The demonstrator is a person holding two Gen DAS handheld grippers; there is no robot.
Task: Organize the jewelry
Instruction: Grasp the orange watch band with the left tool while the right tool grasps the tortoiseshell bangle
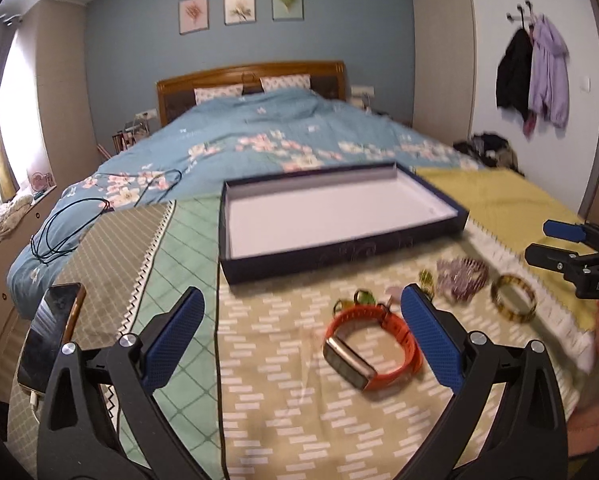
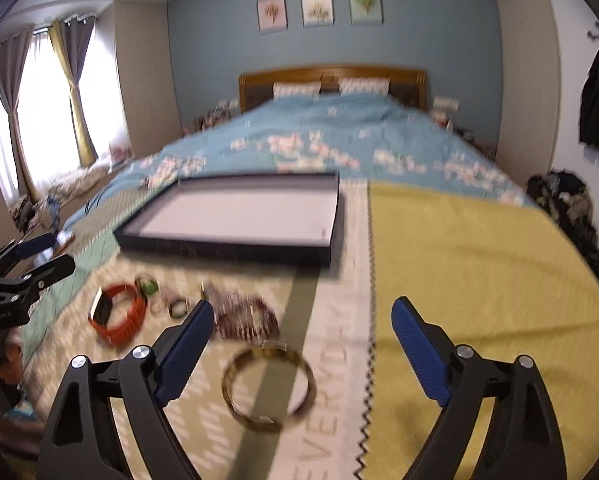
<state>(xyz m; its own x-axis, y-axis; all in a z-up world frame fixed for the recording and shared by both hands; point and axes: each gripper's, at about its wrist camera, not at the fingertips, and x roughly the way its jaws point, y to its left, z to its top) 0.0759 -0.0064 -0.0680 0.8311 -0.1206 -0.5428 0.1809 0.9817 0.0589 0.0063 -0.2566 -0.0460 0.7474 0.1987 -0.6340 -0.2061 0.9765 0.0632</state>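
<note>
Here, both tongs [image 1: 301,312] [image 2: 303,322] gape above 1 watch [image 1: 369,346], 1 bangle [image 2: 268,385], 1 tray [image 1: 339,236].

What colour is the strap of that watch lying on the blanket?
Orange strap on the watch, with a pale gold case; it shows best in the left wrist view.

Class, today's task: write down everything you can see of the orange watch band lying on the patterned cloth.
The orange watch band is a wrist-worn tracker: a ribbed, rubbery-looking orange strap fastened into a closed loop, with a long, narrow, pale gold case holding a dark screen. It lies on its side on the patterned cloth, the case tilted up toward the left wrist camera. It sits in front of the empty dark blue box, with small green rings just behind it. Neither open gripper touches it; the left gripper hovers nearest.
</note>
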